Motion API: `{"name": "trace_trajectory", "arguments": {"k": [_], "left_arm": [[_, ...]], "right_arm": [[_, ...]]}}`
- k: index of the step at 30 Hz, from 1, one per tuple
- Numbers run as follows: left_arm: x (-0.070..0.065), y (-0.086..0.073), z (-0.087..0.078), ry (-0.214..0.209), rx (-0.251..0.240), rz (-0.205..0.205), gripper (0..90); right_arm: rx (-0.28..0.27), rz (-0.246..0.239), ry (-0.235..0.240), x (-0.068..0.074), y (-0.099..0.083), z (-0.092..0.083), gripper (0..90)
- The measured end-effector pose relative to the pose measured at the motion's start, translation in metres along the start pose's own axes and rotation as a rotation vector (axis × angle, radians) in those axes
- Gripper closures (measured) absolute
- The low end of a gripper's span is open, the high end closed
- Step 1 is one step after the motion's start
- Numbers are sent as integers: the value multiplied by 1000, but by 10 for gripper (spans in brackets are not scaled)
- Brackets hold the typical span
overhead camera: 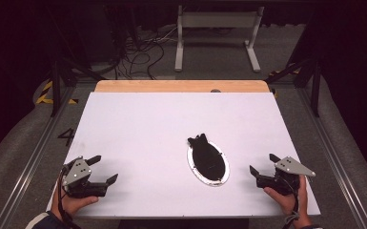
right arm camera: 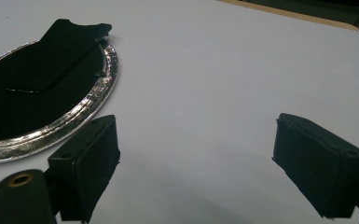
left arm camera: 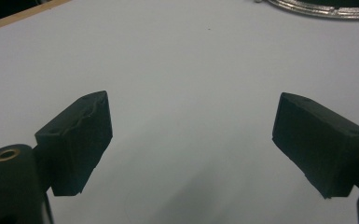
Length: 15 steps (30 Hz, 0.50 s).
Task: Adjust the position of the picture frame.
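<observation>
A silver oval plate point(overhead camera: 224, 175) lies on the white table, right of centre. On it rests a flat black piece point(overhead camera: 206, 156) whose notched end sticks out past the plate's far rim. In the right gripper view the plate point(right arm camera: 98, 100) and the black piece point(right arm camera: 46, 70) sit at the upper left. My left gripper point(overhead camera: 103, 170) rests near the front left corner, open and with nothing between its jaws. My right gripper point(overhead camera: 262, 164) rests near the front right, open and bare, a short way right of the plate. In the left gripper view the plate's rim point(left arm camera: 317, 8) shows at the top right.
The white table top point(overhead camera: 147, 124) has a wooden strip point(overhead camera: 181, 86) along its far edge. Beyond it stand a white metal frame point(overhead camera: 217, 33) and loose cables point(overhead camera: 143, 52) on the floor. Metal rails point(overhead camera: 24, 167) run along both sides.
</observation>
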<state>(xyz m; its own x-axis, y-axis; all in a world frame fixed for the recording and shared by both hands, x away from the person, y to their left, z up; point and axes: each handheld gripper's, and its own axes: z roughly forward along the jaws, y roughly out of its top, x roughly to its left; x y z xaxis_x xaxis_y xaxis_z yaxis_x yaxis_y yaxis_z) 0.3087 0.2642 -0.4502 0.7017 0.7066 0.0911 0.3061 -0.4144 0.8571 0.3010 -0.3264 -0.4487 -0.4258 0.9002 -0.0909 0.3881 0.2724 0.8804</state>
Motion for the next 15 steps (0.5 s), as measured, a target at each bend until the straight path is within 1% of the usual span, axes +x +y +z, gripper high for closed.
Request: {"name": "trace_trajectory", "arguments": {"k": [1, 2, 4, 6, 7, 8, 9, 11, 12, 14, 15], "left_arm": [[0, 0, 0, 0, 0, 0, 135], [-1, 0, 2, 2, 16, 2, 145], [-2, -1, 3, -11, 18, 0, 151], [-3, -1, 5, -14, 27, 13, 156], [-3, -1, 5, -14, 27, 13, 161], [-4, -1, 5, -22, 32, 26, 161], [-5, -1, 6, -24, 34, 24, 170], [-6, -1, 8, -22, 52, 37, 184], [-7, -1, 9, -29, 52, 37, 200], [-8, 0, 10, -39, 48, 40, 273], [-9, 1, 11, -46, 38, 38, 306]], "right_arm": [[-1, 0, 2, 0, 0, 0, 144], [2, -4, -3, 1, 0, 0, 144], [0, -1, -1, 1, 0, 0, 141], [1, -4, -7, 2, 1, 1, 141], [1, -4, -7, 2, 1, 1, 141], [4, -7, -8, 2, 1, 2, 141], [9, -7, -9, 3, 1, 3, 141], [13, -11, -9, 4, 2, 4, 142], [14, -14, -10, 4, 2, 5, 147], [19, -21, -1, 6, 3, 6, 204], [23, -21, 5, 6, 4, 6, 232]]}}
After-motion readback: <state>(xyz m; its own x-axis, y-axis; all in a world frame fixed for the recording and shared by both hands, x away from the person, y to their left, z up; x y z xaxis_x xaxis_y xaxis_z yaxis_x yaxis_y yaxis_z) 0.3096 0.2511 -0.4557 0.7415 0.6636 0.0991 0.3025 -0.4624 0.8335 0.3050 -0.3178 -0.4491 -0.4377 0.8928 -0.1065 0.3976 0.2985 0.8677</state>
